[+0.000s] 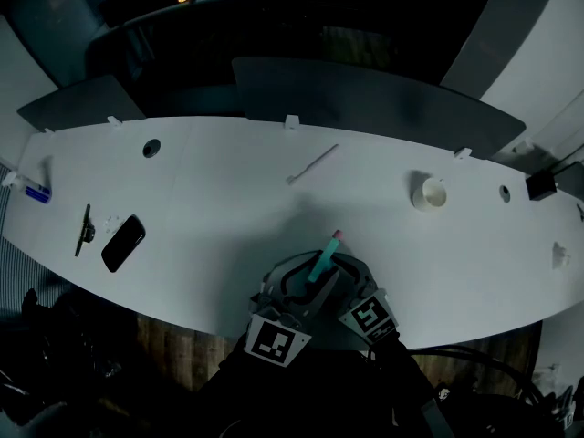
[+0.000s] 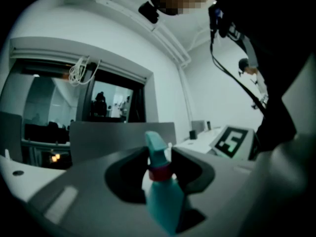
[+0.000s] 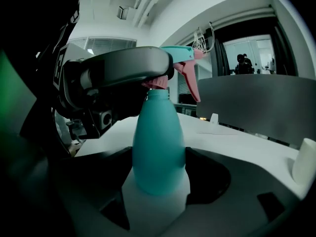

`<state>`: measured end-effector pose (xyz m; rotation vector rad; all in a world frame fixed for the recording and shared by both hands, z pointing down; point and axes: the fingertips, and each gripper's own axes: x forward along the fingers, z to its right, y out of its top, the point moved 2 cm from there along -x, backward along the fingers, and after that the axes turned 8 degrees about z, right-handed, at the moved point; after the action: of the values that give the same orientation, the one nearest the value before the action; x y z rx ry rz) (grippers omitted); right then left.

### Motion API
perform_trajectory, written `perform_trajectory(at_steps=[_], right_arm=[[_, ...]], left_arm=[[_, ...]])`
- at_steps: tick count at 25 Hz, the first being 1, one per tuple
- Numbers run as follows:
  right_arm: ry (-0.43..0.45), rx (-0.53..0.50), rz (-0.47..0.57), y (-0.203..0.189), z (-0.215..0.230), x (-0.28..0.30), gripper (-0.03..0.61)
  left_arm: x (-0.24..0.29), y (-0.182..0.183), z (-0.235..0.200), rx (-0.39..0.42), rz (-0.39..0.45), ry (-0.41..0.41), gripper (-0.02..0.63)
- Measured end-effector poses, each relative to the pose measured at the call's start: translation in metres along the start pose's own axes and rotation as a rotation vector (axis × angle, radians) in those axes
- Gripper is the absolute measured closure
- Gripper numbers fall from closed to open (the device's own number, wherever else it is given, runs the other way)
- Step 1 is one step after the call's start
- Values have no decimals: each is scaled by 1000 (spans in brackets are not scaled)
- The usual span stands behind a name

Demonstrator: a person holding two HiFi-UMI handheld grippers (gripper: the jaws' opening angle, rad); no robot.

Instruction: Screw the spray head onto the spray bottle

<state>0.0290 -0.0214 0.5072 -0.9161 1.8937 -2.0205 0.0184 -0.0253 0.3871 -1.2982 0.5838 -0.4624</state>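
Observation:
A teal spray bottle [image 3: 159, 147] stands on the white table [image 1: 228, 199], with its teal spray head [image 3: 180, 54] and pink trigger [image 3: 191, 83] on its neck. My left gripper [image 2: 160, 169] is shut on the spray head at the pink collar [image 2: 159, 172]; in the right gripper view its jaw reaches across the top of the bottle. My right gripper [image 3: 159, 174] has its jaws close beside the bottle's wide lower body, and I see no pressing. In the head view both grippers meet at the near table edge around the bottle [image 1: 319, 267].
On the table lie a black phone [image 1: 123, 243] and a dark clip [image 1: 85, 229] at the left, a thin white tube [image 1: 312, 165] in the middle, and a tape roll [image 1: 430, 193] at the right. Grey partitions [image 1: 365, 99] stand behind.

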Motion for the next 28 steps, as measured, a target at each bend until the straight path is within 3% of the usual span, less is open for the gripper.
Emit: perform_trajectory(at_steps=[12,18,23,28], right_arm=[[-10,6,37,2,2,1,233],[-11,83,52,-2,3,-1,235],[-14,85,54,-6,6,0,238],[-13,53,53,-4,4,2,241]], left_arm=[[5,-10,3,49,-5,0,468],[-2,-10,2,40,7,86,466],[4,-15,-3,-2,28,109,463],[3,-15,0,97,-22,82,457]])
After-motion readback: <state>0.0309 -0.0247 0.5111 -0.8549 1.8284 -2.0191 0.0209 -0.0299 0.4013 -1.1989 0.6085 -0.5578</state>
